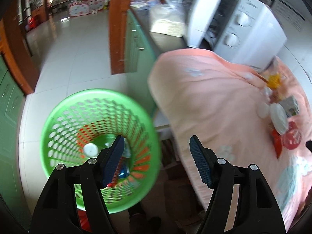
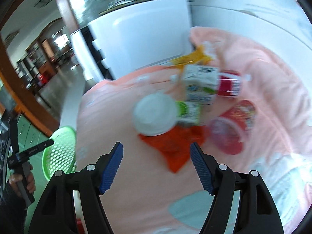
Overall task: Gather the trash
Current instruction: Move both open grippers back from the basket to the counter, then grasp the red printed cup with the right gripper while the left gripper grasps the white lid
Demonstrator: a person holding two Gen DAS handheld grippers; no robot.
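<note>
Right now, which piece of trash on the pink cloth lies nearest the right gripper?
The orange wrapper, flat between the right gripper fingertips; the white lid, cartons and red cup sit farther back.

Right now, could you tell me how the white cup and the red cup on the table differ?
The white cup shows a plain white face; the red cup lies on its side, printed. The white cup overlaps the orange wrapper; the red cup lies beside it. Both rest on the pink cloth.

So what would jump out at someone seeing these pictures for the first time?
Probably the bright green basket on the floor beside the table, already holding some trash. Next, the litter heaped on the pink cloth: a white lid, a red cup and an orange wrapper.
</note>
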